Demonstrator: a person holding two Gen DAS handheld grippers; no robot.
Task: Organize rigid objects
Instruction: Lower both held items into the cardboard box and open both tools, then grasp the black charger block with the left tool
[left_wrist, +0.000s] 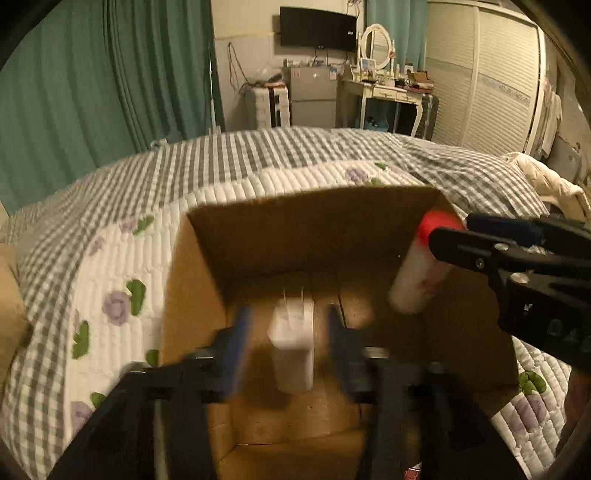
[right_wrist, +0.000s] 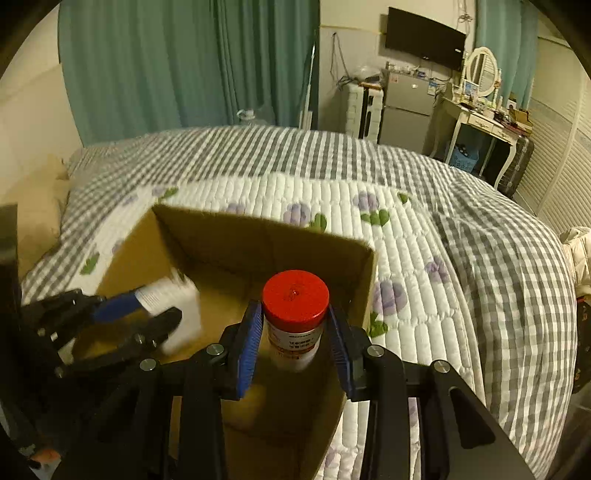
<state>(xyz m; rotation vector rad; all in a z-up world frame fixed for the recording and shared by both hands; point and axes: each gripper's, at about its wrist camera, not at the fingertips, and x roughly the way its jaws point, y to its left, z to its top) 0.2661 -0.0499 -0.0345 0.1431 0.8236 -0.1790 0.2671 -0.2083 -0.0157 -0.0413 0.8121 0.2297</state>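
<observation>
Nearest your left wrist camera, your left gripper (left_wrist: 288, 332) hangs over the open cardboard box (left_wrist: 295, 229), its jaws spread with a gap on both sides of the white charger (left_wrist: 291, 350) between them. The charger is blurred; its two prongs point away from you, toward the far wall of the box. Whether it touches the box floor or either blue pad cannot be told from this view. In the right wrist view the same charger (right_wrist: 177, 310) sits at the tips of the left gripper (right_wrist: 155, 314), inside the box near its left wall.

Your right gripper (right_wrist: 295, 332) has its jaws pinching a white bottle (right_wrist: 295, 347) with a red cap (right_wrist: 295, 295), the blue pads (right_wrist: 249, 343) pressed against the bottle's sides just below the cap. The bottle points forward along the fingers, held over the box's right half, close to the right wall. From the left wrist camera the right gripper (left_wrist: 448, 236) comes in from the right edge, and the bottle (left_wrist: 419, 280) tilts with its red cap (left_wrist: 436, 223) up at the box's far right corner.

The box (right_wrist: 258, 236) rests on a bed (right_wrist: 406, 229) covered by a white floral quilt (left_wrist: 122, 258) laid over a grey checked blanket (left_wrist: 258, 151).
</observation>
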